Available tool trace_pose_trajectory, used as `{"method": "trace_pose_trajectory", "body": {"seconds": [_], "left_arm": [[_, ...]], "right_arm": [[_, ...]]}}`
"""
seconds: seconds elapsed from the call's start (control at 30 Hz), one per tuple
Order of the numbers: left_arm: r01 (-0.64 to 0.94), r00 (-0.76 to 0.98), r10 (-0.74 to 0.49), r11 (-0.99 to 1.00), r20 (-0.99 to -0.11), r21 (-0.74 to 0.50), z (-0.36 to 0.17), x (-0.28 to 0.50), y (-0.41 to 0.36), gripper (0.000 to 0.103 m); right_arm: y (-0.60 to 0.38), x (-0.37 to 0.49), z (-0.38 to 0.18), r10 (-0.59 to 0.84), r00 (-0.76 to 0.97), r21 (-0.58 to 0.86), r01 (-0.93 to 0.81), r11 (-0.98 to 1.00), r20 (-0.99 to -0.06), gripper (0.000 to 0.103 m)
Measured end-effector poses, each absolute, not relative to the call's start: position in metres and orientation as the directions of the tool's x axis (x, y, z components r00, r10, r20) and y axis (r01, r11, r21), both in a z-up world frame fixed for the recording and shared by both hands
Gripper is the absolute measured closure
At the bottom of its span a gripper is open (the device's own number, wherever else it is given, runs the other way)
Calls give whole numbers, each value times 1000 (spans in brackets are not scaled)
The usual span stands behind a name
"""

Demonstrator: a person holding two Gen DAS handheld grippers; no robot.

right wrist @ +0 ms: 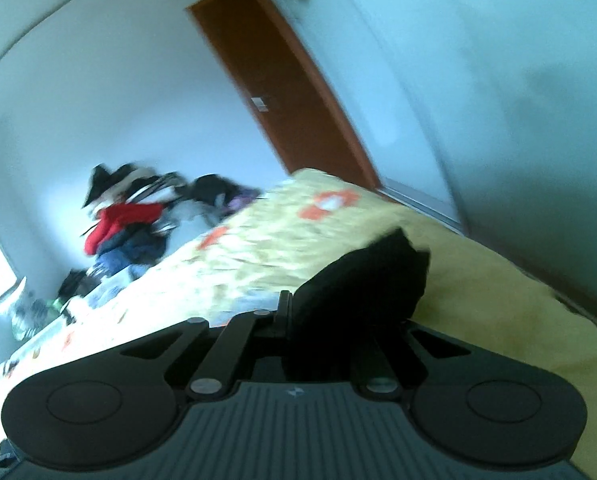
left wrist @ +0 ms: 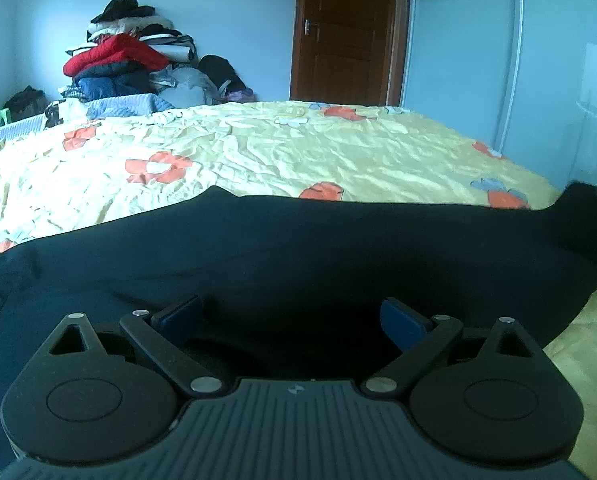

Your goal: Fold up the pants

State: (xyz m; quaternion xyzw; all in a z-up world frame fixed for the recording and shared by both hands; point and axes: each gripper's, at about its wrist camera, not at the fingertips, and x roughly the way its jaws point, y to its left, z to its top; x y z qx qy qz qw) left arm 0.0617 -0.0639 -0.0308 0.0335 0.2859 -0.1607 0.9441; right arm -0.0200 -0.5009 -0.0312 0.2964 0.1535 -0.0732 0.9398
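Observation:
Dark navy pants (left wrist: pixel 298 248) lie spread across the near side of a bed with a yellow floral sheet (left wrist: pixel 258 148). My left gripper (left wrist: pixel 292 318) is open, its blue-padded fingers (left wrist: pixel 402 322) wide apart and resting low over the pants fabric. In the blurred, tilted right wrist view, my right gripper (right wrist: pixel 338 316) is shut on a bunched end of the pants (right wrist: pixel 362 276) and holds it lifted above the sheet (right wrist: pixel 258 256).
A pile of clothes with a red jacket (left wrist: pixel 114 56) stands behind the bed at the far left. A brown door (left wrist: pixel 346 32) and a white wardrobe (left wrist: pixel 538 80) lie beyond the bed's far right edge.

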Motion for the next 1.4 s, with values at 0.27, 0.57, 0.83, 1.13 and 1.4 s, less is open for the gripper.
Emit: {"method": "trace_pose_trajectory", "body": {"seconds": [0.27, 0.57, 0.83, 1.13, 1.4], "left_arm": [[273, 830, -248, 962, -499, -25, -15, 54, -51, 6], [103, 861, -146, 988, -488, -113, -9, 69, -6, 6], [-15, 843, -85, 983, -531, -180, -6, 81, 30, 5], [74, 807, -178, 976, -563, -203, 22, 106, 8, 5], [223, 763, -236, 970, -602, -98, 14, 109, -69, 4]], "right_arm": [[-414, 14, 8, 162, 949, 417, -36, 908, -270, 99], [-245, 80, -8, 419, 813, 203, -367, 908, -405, 98], [-167, 71, -39, 297, 771, -166, -458, 873, -563, 82], [-273, 40, 1, 202, 872, 7, -222, 975, -445, 42], [-371, 18, -15, -18, 872, 113, 84, 990, -489, 41]]}}
